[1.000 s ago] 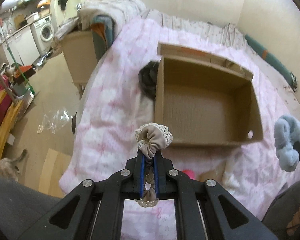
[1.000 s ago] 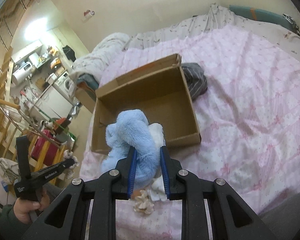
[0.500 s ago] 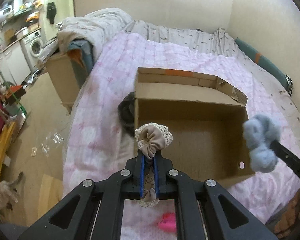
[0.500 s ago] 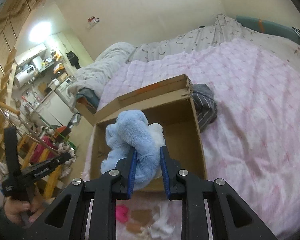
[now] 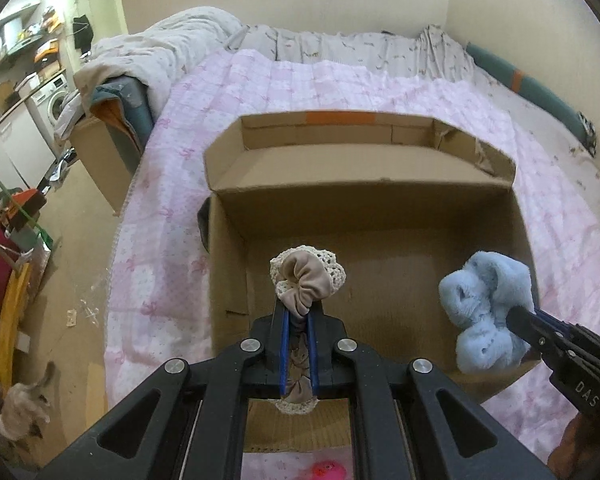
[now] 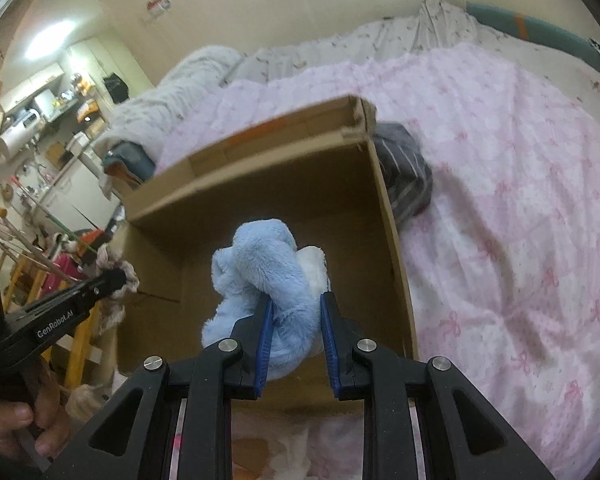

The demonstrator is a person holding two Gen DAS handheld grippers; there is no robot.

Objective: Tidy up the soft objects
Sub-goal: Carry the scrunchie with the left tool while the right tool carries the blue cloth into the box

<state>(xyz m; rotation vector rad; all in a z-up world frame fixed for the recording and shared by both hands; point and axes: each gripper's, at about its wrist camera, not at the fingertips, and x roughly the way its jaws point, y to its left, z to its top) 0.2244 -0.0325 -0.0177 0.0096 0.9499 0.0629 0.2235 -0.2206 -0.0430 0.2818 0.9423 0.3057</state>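
Both grippers are hanging over the open cardboard box (image 5: 380,208) sitting on the pink quilt (image 5: 300,88). The left gripper (image 5: 299,316) is pinching a beige lace-edged scrunchie (image 5: 306,276) tight between its blue pads, the scrunchie running lengthwise along the fingers, its bunched end poking forward over the box floor. The right gripper (image 6: 296,308) is squeezing a fluffy blue scrunchie (image 6: 260,264), which is also lying along the fingers and bulging out past the tips above the box's right side. A dark striped cloth (image 6: 408,176) is lying just beside the box wall.
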